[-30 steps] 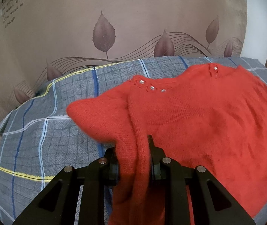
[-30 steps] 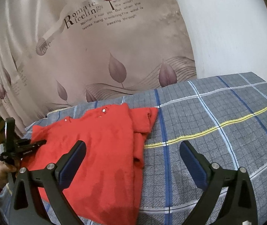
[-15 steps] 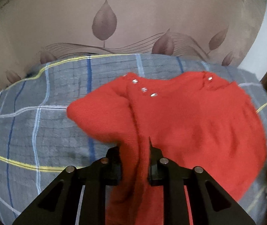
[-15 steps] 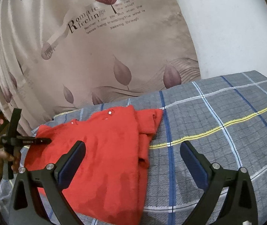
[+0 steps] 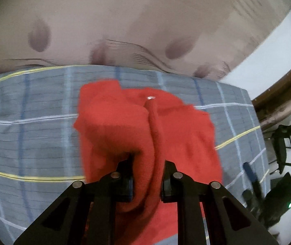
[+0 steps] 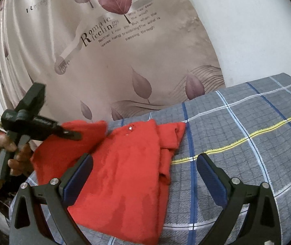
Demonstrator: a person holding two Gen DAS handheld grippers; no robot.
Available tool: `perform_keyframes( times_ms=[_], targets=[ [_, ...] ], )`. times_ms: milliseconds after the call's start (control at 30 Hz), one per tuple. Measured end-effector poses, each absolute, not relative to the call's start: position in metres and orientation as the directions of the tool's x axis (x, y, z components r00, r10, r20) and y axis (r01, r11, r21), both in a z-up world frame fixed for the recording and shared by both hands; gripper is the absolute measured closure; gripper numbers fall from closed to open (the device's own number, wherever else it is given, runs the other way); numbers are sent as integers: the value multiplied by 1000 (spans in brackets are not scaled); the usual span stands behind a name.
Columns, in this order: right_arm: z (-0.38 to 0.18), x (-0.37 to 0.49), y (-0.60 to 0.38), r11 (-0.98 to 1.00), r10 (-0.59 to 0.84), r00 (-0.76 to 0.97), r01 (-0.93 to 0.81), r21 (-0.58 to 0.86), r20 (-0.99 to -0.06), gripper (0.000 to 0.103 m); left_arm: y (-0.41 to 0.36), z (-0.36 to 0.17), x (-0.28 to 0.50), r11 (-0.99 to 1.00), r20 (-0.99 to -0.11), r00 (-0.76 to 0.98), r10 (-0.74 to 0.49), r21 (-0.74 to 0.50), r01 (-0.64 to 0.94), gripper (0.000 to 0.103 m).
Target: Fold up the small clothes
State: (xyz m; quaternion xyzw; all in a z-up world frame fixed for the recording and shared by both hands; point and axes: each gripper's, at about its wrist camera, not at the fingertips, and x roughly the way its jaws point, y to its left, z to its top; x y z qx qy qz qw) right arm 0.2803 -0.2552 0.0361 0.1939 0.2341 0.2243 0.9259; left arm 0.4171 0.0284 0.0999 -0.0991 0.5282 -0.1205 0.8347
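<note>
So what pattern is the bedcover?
Grey plaid bedcover with blue, white and yellow lines; right wrist view.

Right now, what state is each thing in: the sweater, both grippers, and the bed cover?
red sweater: right sleeve already folded in, left side lifted off the cover, rest lying flat.
left gripper: shut on the sweater's left edge, raised.
right gripper: open, holding nothing, over the sweater's near part.
plaid bed cover: spread flat under the sweater.
</note>
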Motion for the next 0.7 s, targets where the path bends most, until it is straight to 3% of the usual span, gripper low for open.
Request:
perform_keyframes(
  times_ms=[300, 433, 633, 667, 700],
  targets=[
    [37, 280, -261, 794, 539, 780, -343, 502, -319, 2, -34, 69, 428, 917, -838, 392, -379, -396, 41, 85],
    [38, 279, -263, 786, 545, 778, -344, 515, -312, 2, -51, 65, 428, 869, -794, 374, -480, -489, 76, 82],
    [38, 279, -264, 779, 551, 777, -348, 521, -306, 2, -43, 71, 428, 704, -631, 369, -682, -703, 100, 65],
    [39, 279, -264, 777, 553, 776, -350, 523, -303, 2, -41, 74, 427, 677, -604, 364, -709, -728, 108, 53],
    [38, 279, -265, 775, 555, 775, -350, 526, -302, 2, -39, 78, 424, 646, -571, 364, -735, -754, 122, 47]
  ],
)
